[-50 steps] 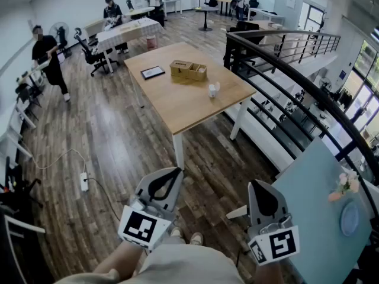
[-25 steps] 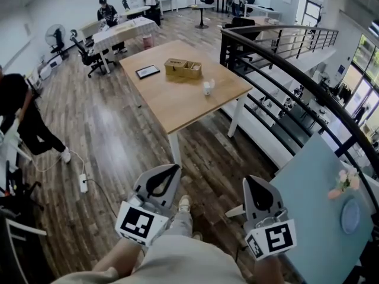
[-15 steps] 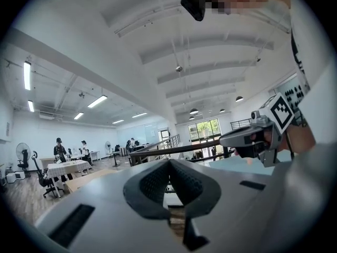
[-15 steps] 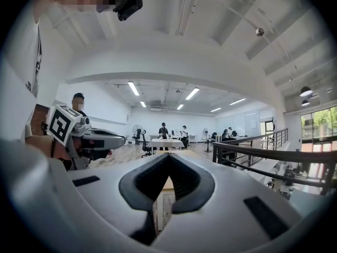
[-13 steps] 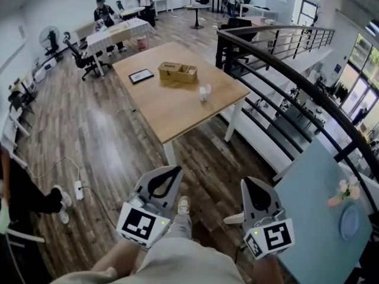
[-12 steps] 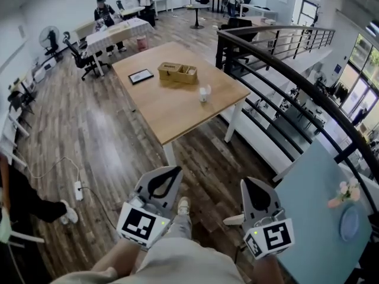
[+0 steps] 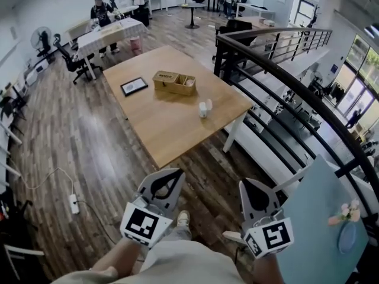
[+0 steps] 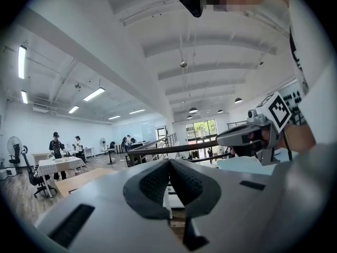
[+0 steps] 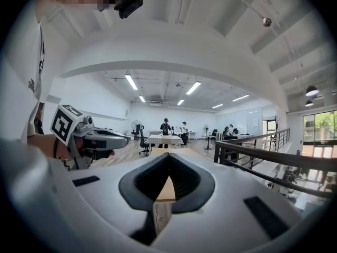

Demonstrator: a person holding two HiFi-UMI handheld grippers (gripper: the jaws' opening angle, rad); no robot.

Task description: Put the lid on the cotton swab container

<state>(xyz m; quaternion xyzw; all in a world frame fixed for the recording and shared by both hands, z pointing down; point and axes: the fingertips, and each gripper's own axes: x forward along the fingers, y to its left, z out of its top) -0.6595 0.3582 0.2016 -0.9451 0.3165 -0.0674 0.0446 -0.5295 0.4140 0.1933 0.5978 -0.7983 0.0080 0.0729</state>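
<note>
The container (image 7: 204, 108) stands small and white on the wooden table (image 7: 177, 129), near its right edge, with a box (image 7: 173, 82) behind it. It is well apart from my left gripper (image 7: 173, 175) and right gripper (image 7: 245, 187). Both are over the floor, jaws pressed together on nothing.

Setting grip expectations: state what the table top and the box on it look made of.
Table top: light wood or wood-look laminate, matte, even tan. Box: likely bamboo or light wood, tan with open compartments; too small to be sure.
</note>
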